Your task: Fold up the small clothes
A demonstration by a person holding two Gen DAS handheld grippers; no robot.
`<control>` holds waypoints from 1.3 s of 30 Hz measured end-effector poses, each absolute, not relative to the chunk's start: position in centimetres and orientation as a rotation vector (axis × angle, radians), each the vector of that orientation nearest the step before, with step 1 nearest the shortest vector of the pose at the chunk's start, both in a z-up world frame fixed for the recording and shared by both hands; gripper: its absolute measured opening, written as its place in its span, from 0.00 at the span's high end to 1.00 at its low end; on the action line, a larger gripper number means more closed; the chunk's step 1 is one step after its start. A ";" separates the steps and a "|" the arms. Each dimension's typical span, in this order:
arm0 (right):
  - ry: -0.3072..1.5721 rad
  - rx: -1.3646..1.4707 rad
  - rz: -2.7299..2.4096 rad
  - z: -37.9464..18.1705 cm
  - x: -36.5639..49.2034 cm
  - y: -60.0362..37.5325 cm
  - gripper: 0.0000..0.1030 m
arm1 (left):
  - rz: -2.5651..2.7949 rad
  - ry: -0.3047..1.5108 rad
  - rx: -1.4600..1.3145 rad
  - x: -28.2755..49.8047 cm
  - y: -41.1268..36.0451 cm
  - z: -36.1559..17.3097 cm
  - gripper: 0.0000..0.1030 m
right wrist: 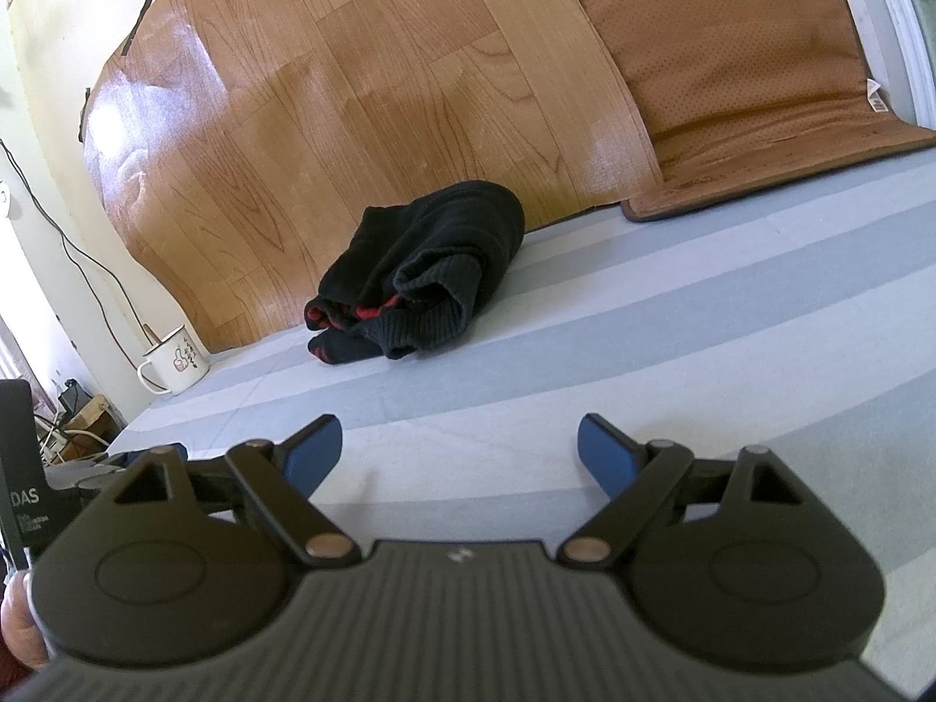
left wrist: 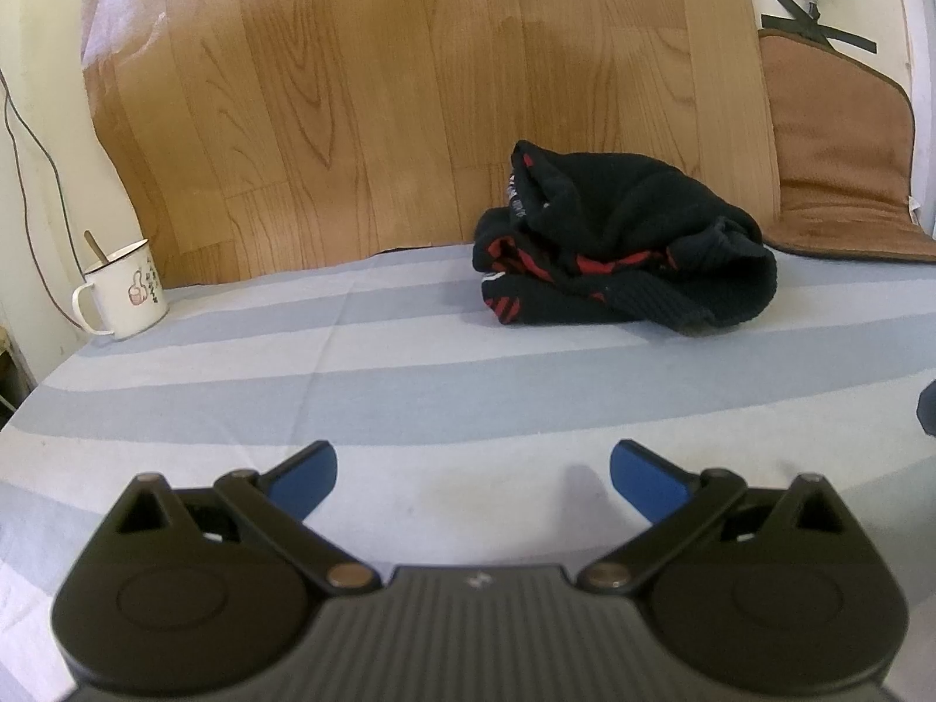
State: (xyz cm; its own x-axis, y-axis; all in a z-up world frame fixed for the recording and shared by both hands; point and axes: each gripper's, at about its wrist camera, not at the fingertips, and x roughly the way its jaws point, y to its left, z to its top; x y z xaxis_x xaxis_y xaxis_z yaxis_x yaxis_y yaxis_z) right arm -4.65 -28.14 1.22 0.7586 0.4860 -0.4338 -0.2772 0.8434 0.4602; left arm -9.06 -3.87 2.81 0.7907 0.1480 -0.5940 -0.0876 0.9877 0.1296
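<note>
A crumpled black garment with red stripes (left wrist: 620,245) lies in a heap on the striped cloth at the back, close to the wood-pattern board; in the right wrist view the same garment (right wrist: 418,275) sits left of centre. My left gripper (left wrist: 474,471) is open, blue pads wide apart, well short of the heap with nothing between them. Equally open and holding nothing, my right gripper (right wrist: 459,450) hovers above the cloth, nearer than the garment. Part of the left gripper (right wrist: 140,459) shows at the lower left of the right wrist view.
A blue and white striped cloth (left wrist: 351,398) covers the surface. A white enamel mug (left wrist: 126,289) with a spoon stands at the back left. A wood-pattern board (left wrist: 409,88) leans behind, and a brown mat (right wrist: 743,70) lies at the back right. A hand (right wrist: 20,620) shows at the lower left.
</note>
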 end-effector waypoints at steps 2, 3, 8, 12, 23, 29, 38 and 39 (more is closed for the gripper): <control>0.573 0.385 0.427 1.2 -4.7 -28.1 0.13 | 0.128 0.650 0.093 -9.0 -3.8 2.8 0.00; 0.573 0.385 0.427 1.2 -4.7 -28.1 0.13 | 0.129 0.650 0.092 -9.0 -3.8 2.8 0.00; 0.573 0.385 0.427 1.2 -4.6 -28.2 0.13 | 0.131 0.657 0.093 -8.9 -3.6 2.8 0.00; 0.573 0.385 0.428 1.2 -4.6 -28.2 0.13 | 0.129 0.661 0.093 -8.9 -3.5 2.8 0.00; 0.573 0.386 0.425 1.2 -4.7 -28.0 0.13 | 0.130 0.664 0.092 -8.8 -3.3 2.7 0.00; 0.573 0.386 0.423 1.2 -4.7 -28.0 0.13 | 0.129 0.672 0.086 -8.8 -3.2 2.7 0.00; 0.575 0.386 0.422 1.1 -4.8 -27.9 0.13 | 0.129 0.685 0.081 -8.5 -2.9 2.6 0.00; 0.575 0.386 0.422 1.1 -4.8 -27.9 0.13 | 0.129 0.686 0.081 -8.5 -2.9 2.6 0.00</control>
State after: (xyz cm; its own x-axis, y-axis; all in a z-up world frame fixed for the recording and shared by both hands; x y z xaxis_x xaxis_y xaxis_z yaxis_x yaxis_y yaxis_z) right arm -4.81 -27.89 1.08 0.7593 0.4823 -0.4368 -0.2724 0.8453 0.4597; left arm -8.52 -2.89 2.60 0.7664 0.1456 -0.6256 -0.0925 0.9888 0.1168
